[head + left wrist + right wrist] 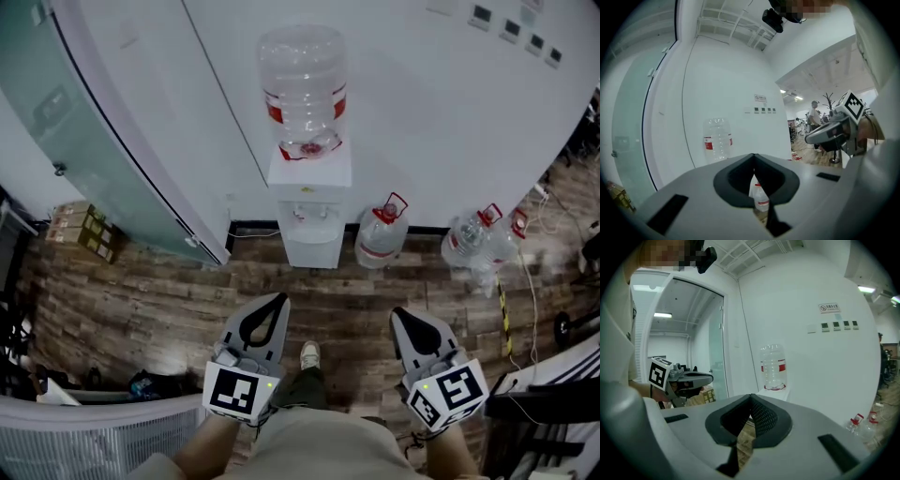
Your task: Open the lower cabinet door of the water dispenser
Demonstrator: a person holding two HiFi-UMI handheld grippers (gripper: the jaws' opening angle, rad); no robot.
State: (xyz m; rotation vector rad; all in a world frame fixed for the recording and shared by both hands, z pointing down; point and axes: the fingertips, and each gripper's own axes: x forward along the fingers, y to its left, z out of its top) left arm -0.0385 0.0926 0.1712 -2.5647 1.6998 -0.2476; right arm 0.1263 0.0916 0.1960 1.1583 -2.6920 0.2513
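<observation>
The white water dispenser (309, 202) stands against the wall with an empty clear bottle (302, 89) on top. Its lower cabinet door (311, 248) looks closed. My left gripper (278, 302) and right gripper (401, 314) are held side by side above the wood floor, well short of the dispenser, both pointing at it. In the left gripper view the left gripper (753, 161) is shut and empty, with the bottle (717, 139) ahead. In the right gripper view the right gripper (750, 399) is shut and empty, with the bottle (774, 366) beyond it.
Water jugs (381, 234) (483, 239) stand on the floor right of the dispenser. A glass door (84, 141) and cardboard boxes (84, 228) are at the left. Cables (534, 281) run along the right. A white ribbed bin (94, 441) is at the lower left.
</observation>
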